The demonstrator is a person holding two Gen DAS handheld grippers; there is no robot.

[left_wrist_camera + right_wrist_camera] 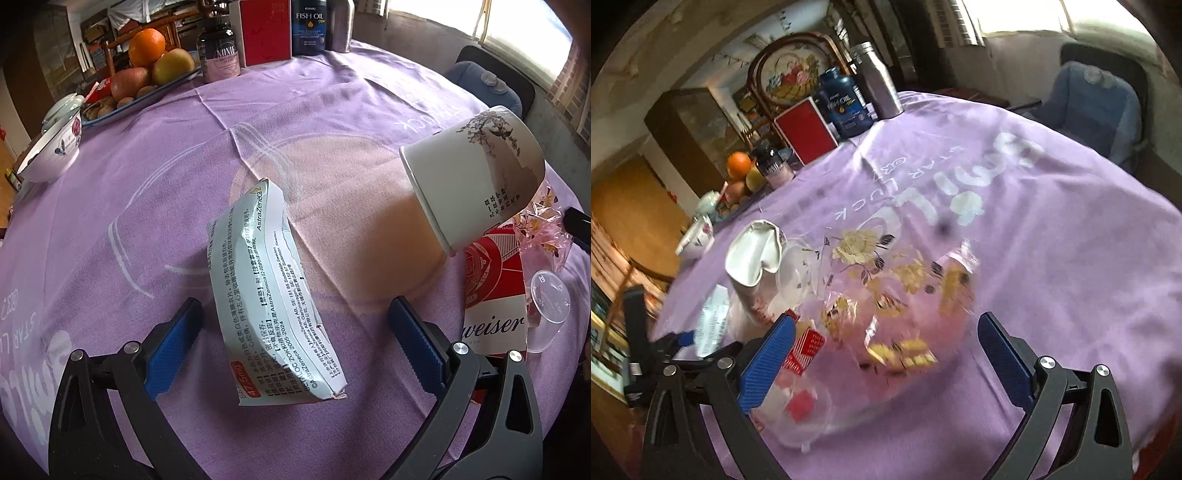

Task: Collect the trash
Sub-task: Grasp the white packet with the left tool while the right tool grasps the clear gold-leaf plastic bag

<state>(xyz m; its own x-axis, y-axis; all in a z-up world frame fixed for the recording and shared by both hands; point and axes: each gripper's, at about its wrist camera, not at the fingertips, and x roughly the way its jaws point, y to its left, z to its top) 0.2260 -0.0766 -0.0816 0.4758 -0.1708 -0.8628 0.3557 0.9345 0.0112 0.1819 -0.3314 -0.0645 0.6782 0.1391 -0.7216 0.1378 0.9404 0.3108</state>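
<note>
Fruit (146, 66) sits at the table's (332, 103) far left edge. The left tool (295, 343) gapes wide around a crumpled medicine box (277, 291), not touching it. Rightward lie a tipped paper cup (476, 173), a red carton (491, 295) and a clear lid (548, 299). The right tool (886, 354) spreads open over a flowered plastic bag (886, 291).

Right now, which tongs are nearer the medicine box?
Left. The left tongs stand open around the medicine box; the right tongs are off to its right, open around the flowered bag.
</note>
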